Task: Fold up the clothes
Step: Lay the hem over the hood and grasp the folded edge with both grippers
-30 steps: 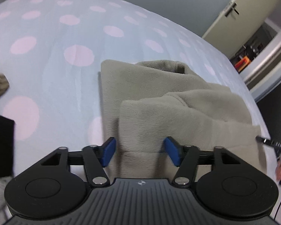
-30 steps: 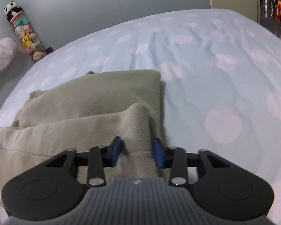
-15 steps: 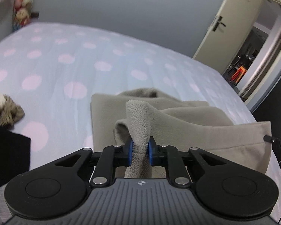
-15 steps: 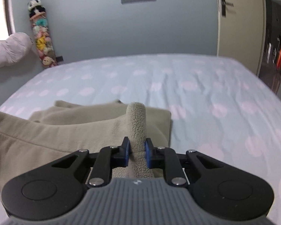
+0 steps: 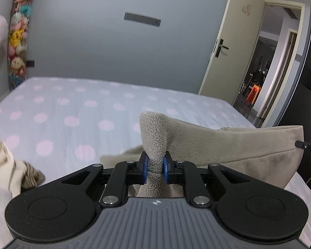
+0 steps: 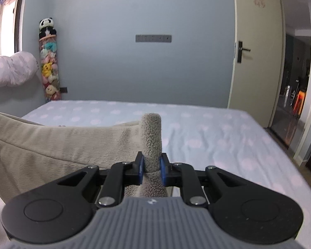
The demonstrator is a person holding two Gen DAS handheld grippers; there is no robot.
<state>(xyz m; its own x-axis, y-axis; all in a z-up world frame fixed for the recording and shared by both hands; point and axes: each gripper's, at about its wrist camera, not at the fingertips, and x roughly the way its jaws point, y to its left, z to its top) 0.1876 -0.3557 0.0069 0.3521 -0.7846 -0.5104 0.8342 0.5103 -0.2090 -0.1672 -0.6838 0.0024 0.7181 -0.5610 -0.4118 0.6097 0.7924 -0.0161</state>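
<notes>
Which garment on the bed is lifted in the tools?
The beige fleece garment, pinched by both the left tool and right tool; the cream clothes pile lies loose on the bed, untouched.

Beige fleece garment point(image 5: 228, 143) lifted off the bed, pinched at two bunched edges, one in each gripper; fabric spans taut-ish between them, slightly sagging; lower part hangs down; nubby inner pile shows at each pinch, smoother face between.
</notes>
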